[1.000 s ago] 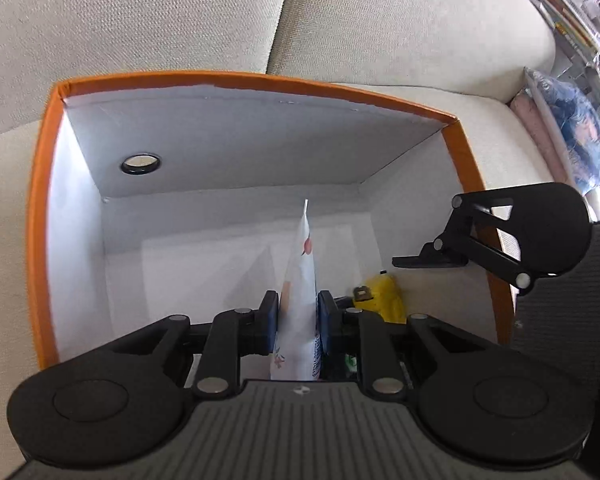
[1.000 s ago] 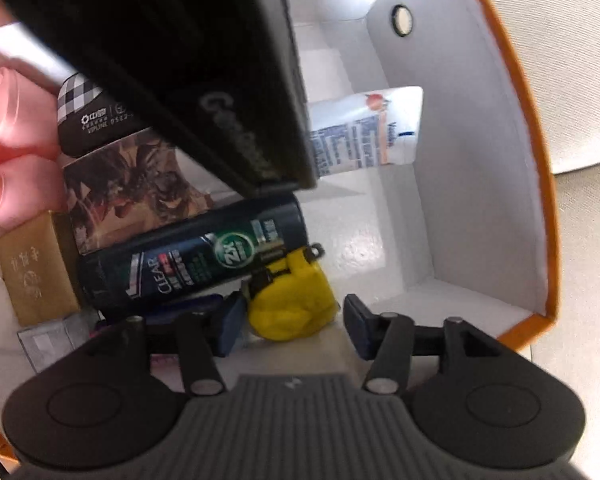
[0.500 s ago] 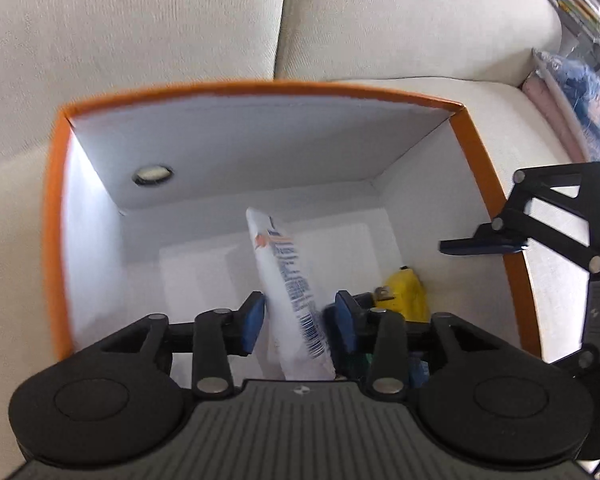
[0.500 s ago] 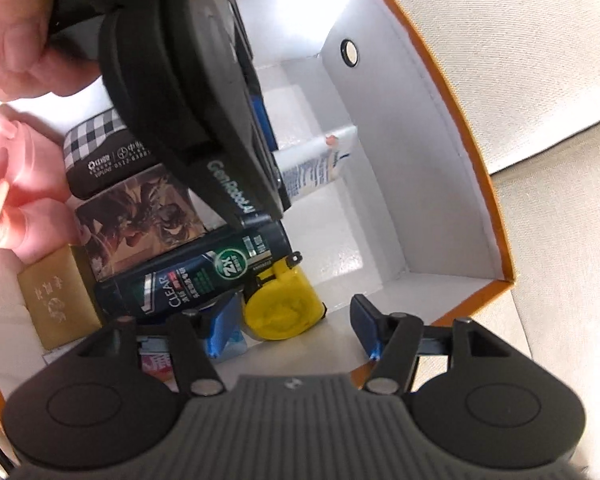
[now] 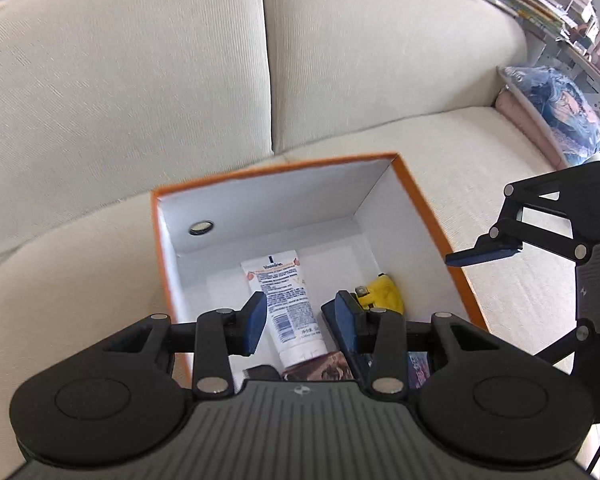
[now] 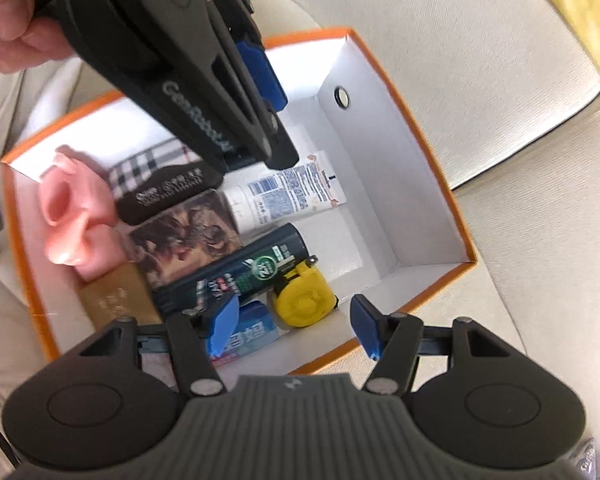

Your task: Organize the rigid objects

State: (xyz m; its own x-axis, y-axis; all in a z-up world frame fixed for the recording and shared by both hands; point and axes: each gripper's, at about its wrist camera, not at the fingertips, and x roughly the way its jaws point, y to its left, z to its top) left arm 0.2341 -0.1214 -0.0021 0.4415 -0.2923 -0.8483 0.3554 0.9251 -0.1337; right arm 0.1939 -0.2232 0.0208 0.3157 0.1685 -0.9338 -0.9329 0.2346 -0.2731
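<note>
An orange box (image 5: 420,208) with white inner walls (image 6: 432,152) sits on a sofa. A white lotion tube (image 5: 284,292) lies flat on the box floor (image 6: 288,196). My left gripper (image 5: 300,320) hangs above it, open, its pads clear of the tube. My right gripper (image 6: 294,324) is open over a yellow tape measure (image 6: 302,300) and touches nothing. Beside the tape lie a dark shampoo bottle (image 6: 236,272), a picture-printed box (image 6: 184,236), a black checked case (image 6: 164,192), a pink item (image 6: 76,220) and a tan box (image 6: 112,300).
Beige sofa cushions (image 5: 140,80) surround the box. A blue patterned pillow (image 5: 560,116) and bookshelves (image 5: 540,4) stand at the far right. A hand (image 6: 16,28) holds the left tool over the box. One blue pad (image 5: 488,250) of the right gripper shows beyond the box's right rim.
The left gripper opened and let go of the upright tube, which now lies flat in the box. Both grippers have risen above the box.
</note>
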